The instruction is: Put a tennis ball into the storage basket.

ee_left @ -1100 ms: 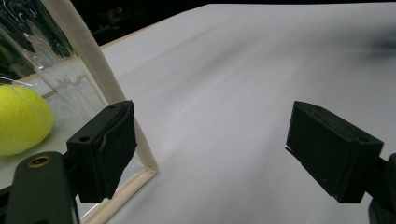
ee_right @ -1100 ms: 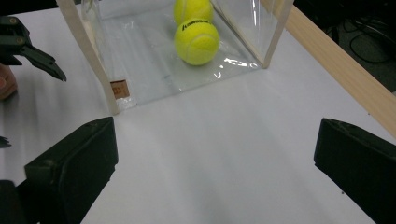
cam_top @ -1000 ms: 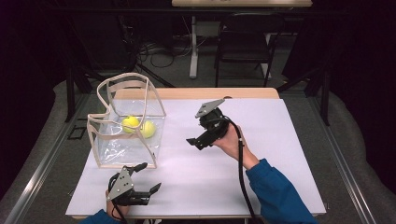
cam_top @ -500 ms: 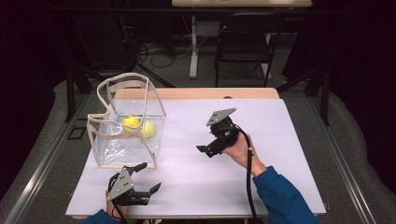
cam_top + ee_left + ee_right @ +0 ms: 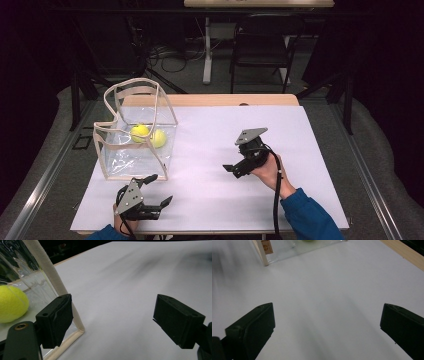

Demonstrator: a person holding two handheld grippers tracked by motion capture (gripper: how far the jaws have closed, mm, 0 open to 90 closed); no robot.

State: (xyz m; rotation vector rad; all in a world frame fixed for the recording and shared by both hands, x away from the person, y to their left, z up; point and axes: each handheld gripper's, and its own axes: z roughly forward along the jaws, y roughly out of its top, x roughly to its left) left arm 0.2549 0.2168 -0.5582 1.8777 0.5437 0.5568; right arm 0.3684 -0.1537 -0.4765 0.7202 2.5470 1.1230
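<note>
- The clear bag (image 5: 137, 145), trimmed in beige webbing, stands upright at the left of the high view on the white table (image 5: 210, 200). Its top gapes wide, likely so things can drop straight in.
- Two yellow-green tennis balls (image 5: 148, 135) lie side by side on the bag's floor, touching or nearly so. One ball (image 5: 11, 303) shows through the clear wall at the left edge of the left gripper view.
- The left gripper (image 5: 159, 192) rests low at the bottom left of the high view, just in front of the bag's near corner. Its jaws are spread and hold nothing; it seems parked there, ready to steady the bag.
- The right gripper (image 5: 229, 170) hangs above bare table at centre right of the high view, well apart from the bag. Its jaws are spread wide and empty, pointing towards the bag in the right gripper view.
</note>
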